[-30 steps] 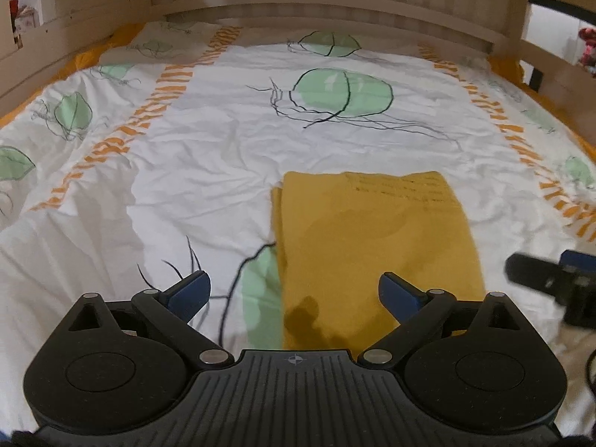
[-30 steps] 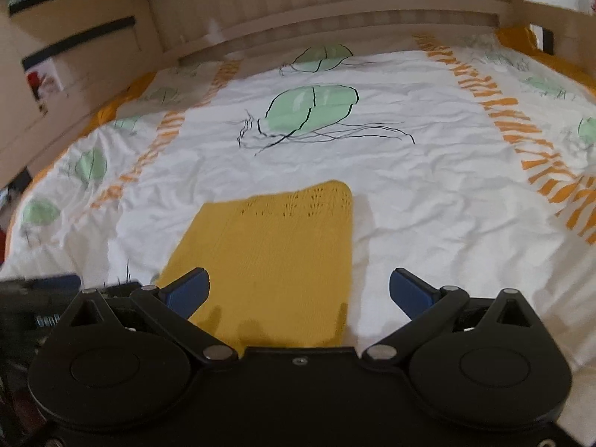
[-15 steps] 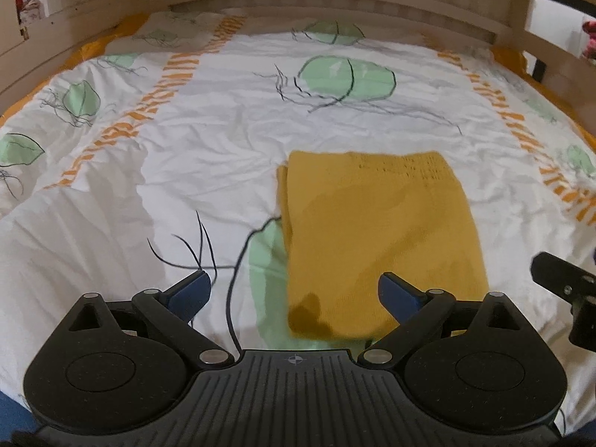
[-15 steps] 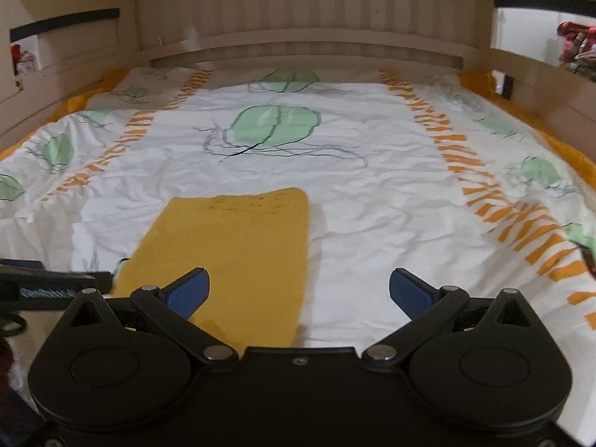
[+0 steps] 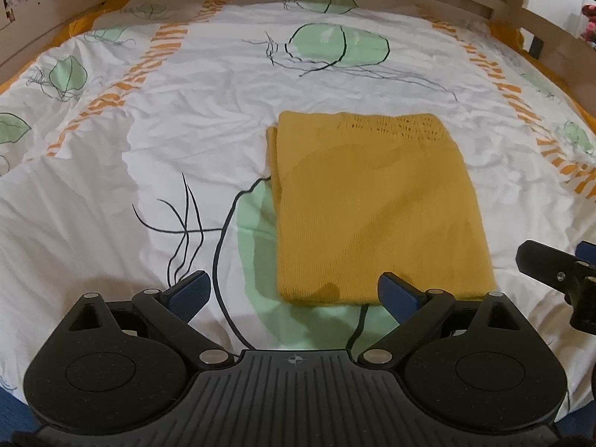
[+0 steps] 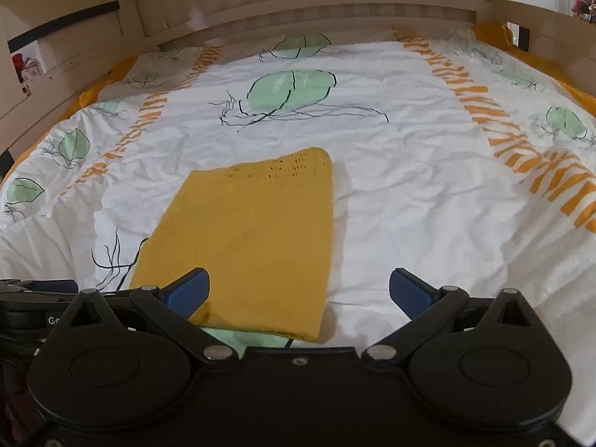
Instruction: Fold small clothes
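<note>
The mustard knit garment (image 5: 376, 208) lay flat on the patterned duvet (image 5: 208, 119), already folded into a neat rectangle, its openwork band along the far edge and doubled layers showing down its left side. It sat in the middle of the bed, partly covering a green leaf print, well short of the wooden bed frame (image 6: 335, 11) at the far end.

The left gripper (image 5: 294, 290) hovered at the garment's near edge with its jaws wide and nothing between them; its right blue pad stood over the near right corner of the cloth, though whether it touched could not be told. The right gripper (image 6: 300, 292) was likewise spread wide and empty, set over the near right corner of the garment as its own camera saw it, its left pad above the yellow cloth.

Judging by the shape, the fold looked close to finished, with perhaps one more halving or simply lifting it away to come. The risk was in the grab: a pad closing on only the top layer would peel the stack open, and a pinch taken too deep could catch the soft duvet along with the knit and drag both. Uneven lifting by the two grippers would skew the edges
</note>
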Tool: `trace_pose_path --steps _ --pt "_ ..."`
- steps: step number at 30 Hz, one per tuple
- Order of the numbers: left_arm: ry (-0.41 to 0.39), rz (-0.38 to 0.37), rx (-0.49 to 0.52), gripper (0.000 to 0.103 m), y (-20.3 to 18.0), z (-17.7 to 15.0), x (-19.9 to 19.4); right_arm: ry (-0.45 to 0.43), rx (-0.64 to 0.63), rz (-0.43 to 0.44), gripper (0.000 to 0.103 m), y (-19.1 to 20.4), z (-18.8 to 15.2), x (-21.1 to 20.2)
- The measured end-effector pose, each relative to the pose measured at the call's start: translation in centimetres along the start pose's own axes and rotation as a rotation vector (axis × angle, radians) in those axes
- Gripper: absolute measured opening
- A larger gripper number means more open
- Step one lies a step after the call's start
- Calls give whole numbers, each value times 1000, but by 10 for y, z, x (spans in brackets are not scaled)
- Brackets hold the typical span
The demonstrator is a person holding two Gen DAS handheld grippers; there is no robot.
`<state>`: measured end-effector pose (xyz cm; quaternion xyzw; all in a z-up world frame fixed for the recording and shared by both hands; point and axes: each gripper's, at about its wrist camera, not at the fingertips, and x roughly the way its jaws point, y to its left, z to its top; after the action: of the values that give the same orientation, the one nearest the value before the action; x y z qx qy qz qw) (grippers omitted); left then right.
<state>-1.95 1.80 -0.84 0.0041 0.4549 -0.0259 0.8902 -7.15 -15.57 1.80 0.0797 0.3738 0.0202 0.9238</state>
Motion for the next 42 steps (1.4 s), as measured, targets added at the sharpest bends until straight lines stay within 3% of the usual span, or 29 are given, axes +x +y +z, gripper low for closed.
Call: trace_pose_path --steps 42 --pt "60 -25 -7 97 -2 0 9 66 26 21 102 -1 -2 15"
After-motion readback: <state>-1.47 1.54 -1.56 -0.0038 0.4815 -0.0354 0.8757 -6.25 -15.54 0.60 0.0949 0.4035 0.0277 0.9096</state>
